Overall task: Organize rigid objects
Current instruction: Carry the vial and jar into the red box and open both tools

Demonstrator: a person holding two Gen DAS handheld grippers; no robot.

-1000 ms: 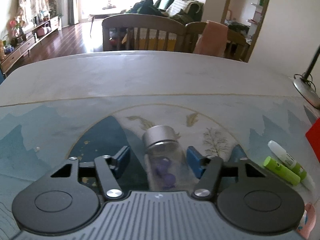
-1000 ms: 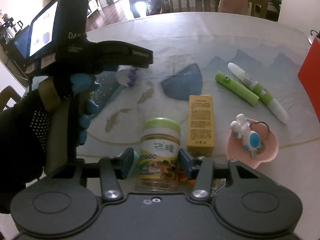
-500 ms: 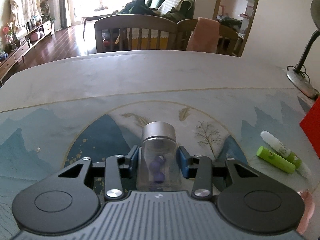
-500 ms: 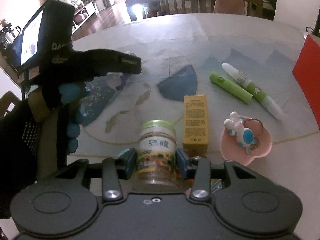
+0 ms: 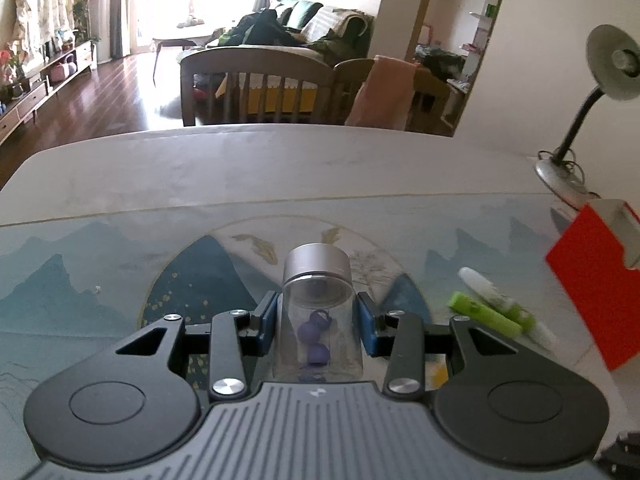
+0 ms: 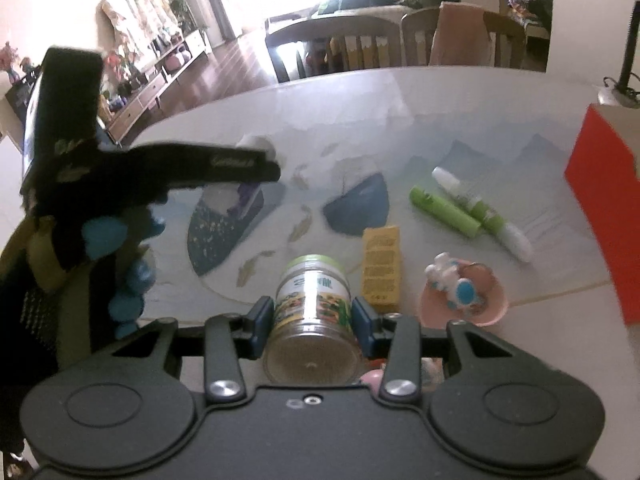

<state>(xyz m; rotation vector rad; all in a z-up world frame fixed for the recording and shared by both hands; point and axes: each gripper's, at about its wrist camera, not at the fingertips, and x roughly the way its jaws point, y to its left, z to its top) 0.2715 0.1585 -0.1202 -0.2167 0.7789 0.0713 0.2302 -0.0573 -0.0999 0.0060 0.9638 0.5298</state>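
Surface: pale table (image 5: pixel 280 160) with a printed mat of blue mountains and gold fish (image 5: pixel 60 280) under both grippers. Far edge of the table curves ahead of the left gripper (image 5: pixel 316 320); bare white tabletop between the mat and that edge. Beyond it: two wooden chairs (image 5: pixel 256 80), one draped with a pink cloth; then dark wood floor, a sofa and a bright window.

Left gripper: blue pads pinching a clear vial with a silver cap (image 5: pixel 318 312), purple beads inside, vial upright between the pads. The jaws closed on it within the last second.

Right gripper (image 6: pixel 312 320): pads pressed on a green-lidded jar with a printed label (image 6: pixel 312 296), jar tilted so its base faces the camera.

Ahead-right of the right gripper: yellow box (image 6: pixel 382 268) just beside the jar; pink dish (image 6: pixel 494 310) holding a white-and-blue toy keyring (image 6: pixel 452 284). Farther ahead-right: green tube (image 6: pixel 444 212) and white-and-green pen (image 6: pixel 480 208), side by side, touching or nearly so. Red box (image 6: pixel 600 216) at the far right; desk lamp (image 5: pixel 576 136) behind it at the table edge.

Open room: mat ahead-left of the right gripper bare up to the gloved left hand (image 6: pixel 100 248) and its gripper
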